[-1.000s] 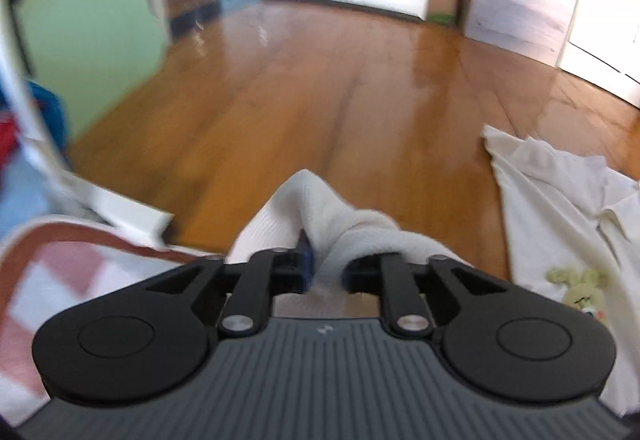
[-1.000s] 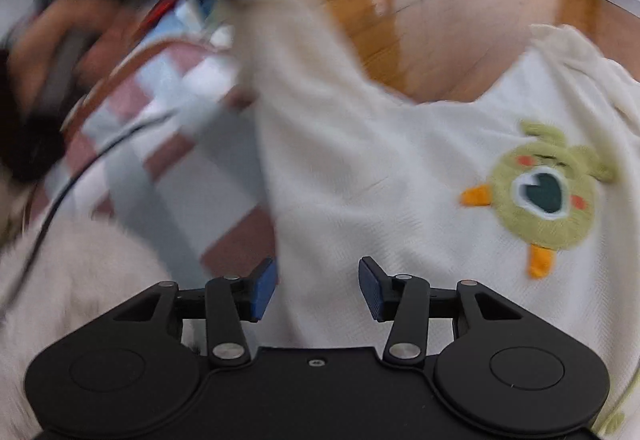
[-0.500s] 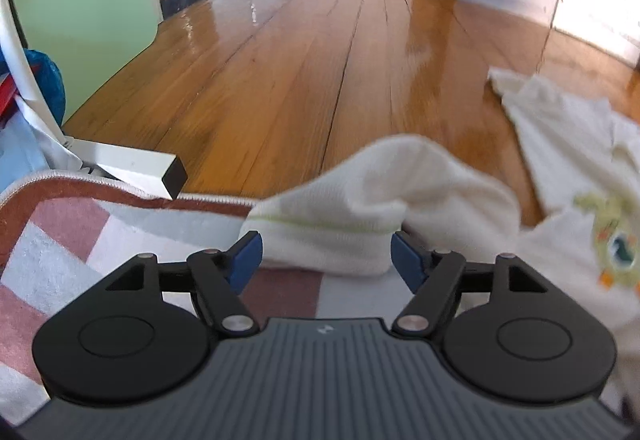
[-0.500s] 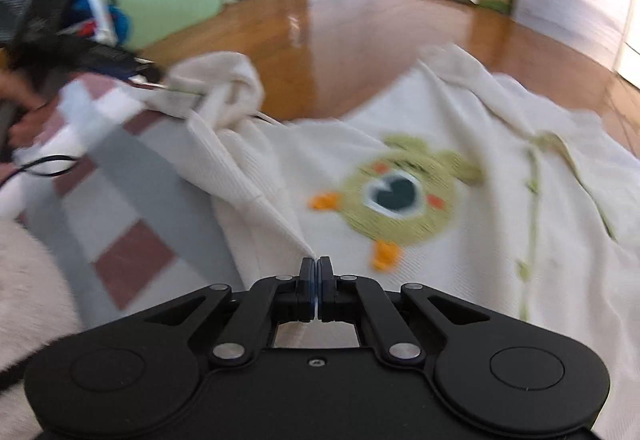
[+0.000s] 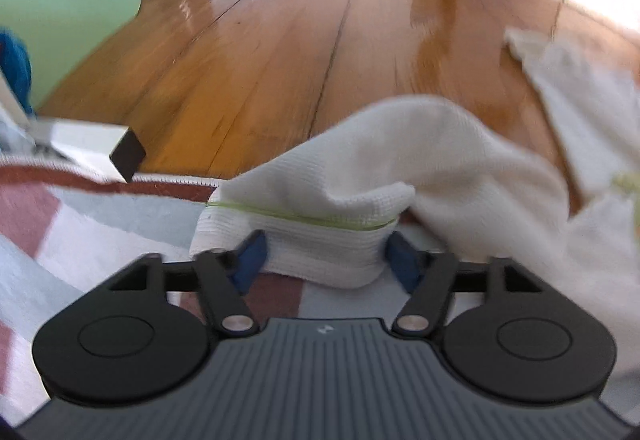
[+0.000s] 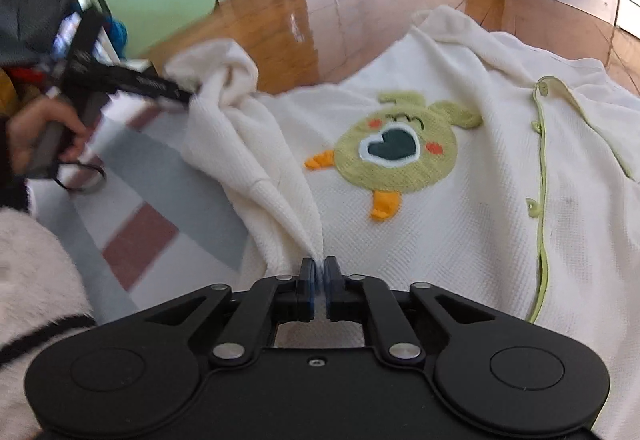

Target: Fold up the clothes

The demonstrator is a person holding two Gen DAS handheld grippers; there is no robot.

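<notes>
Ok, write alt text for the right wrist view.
The right gripper is shut on a fold of a cream shirt with a green cartoon patch, spread over a checked blanket and wooden floor.

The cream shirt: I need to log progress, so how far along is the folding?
Early. Done: the cream shirt lies spread front-up, mostly flat, on the checked blanket. In hand: the right gripper is shut on a fabric pinch below the sleeve; the left gripper is open, fingers either side of the sleeve cuff. Left: no fold of the body shows yet.
</notes>
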